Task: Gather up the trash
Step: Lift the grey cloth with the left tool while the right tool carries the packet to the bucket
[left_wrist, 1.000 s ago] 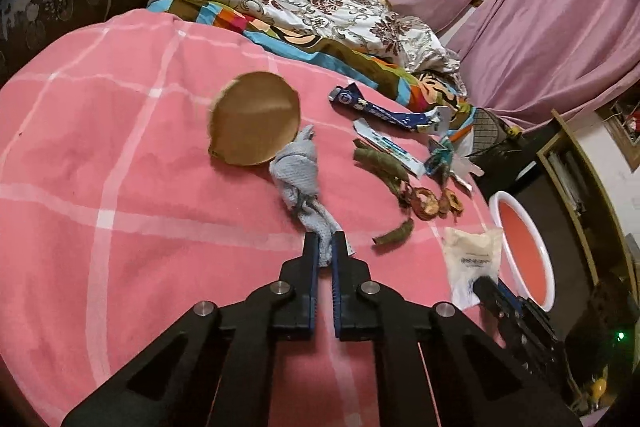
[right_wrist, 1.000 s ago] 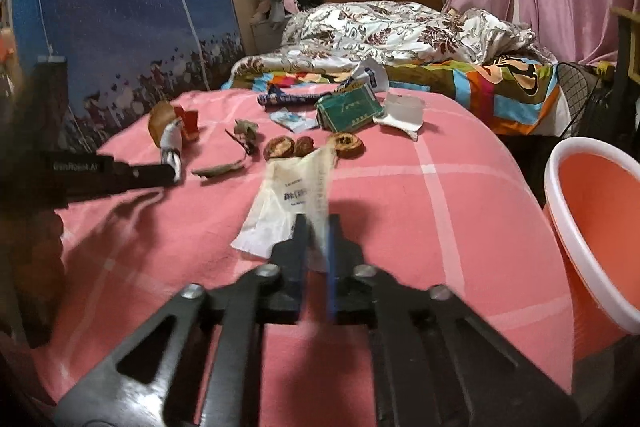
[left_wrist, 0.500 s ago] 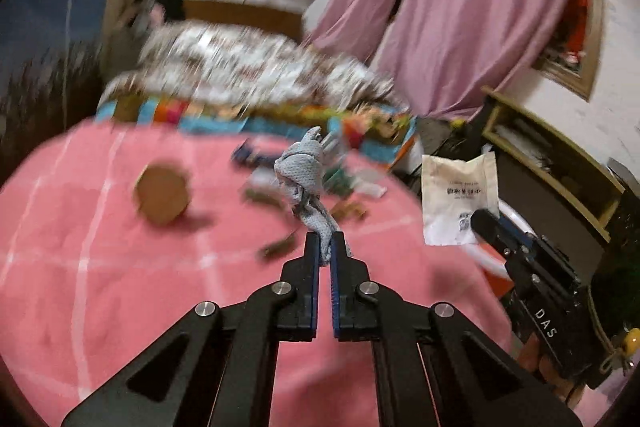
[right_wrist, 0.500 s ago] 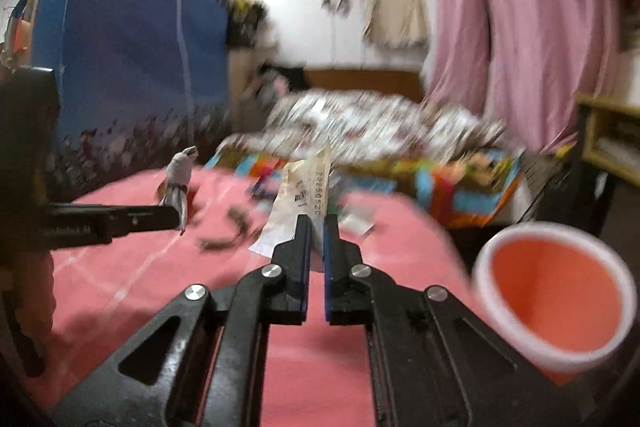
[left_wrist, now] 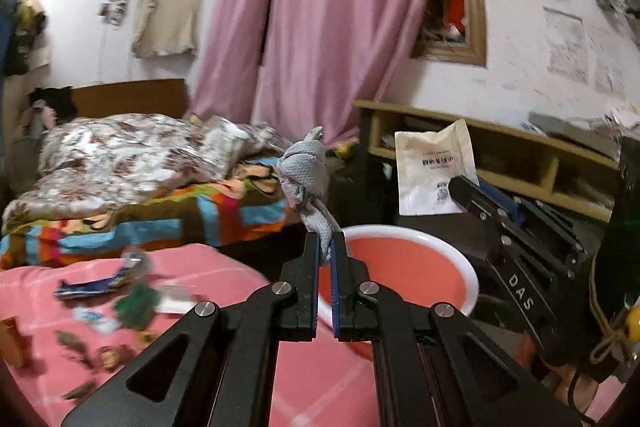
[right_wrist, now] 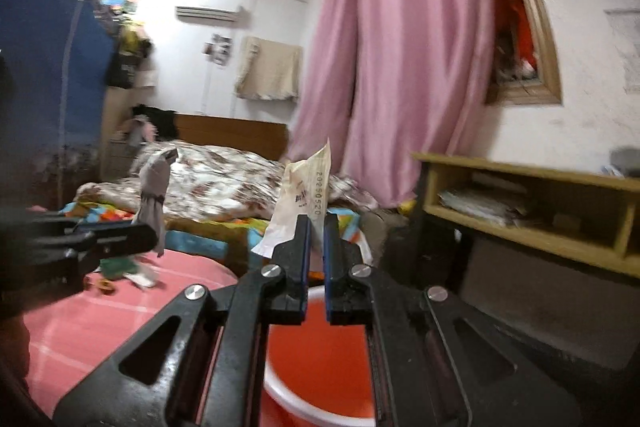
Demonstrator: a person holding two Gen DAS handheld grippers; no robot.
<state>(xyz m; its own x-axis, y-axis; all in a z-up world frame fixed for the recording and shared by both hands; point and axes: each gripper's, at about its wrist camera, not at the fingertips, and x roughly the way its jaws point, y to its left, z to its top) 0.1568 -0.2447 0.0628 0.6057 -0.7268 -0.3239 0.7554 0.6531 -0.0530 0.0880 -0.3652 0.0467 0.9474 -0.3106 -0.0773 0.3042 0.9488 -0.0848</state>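
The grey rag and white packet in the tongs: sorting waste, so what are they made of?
Grey rag: seemingly knitted fabric, matte, with a fine dotted mesh and soft, twisted folds.
White packet: likely paper or thin plastic film; flat, printed, creased. Which one is unclear.

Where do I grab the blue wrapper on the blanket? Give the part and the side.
Take the blue wrapper at mid-length, across its narrow width, coming from above. It lies flat as a long thin strip on the blanket, so closing across the short side should pinch it. Blur hides its creases.
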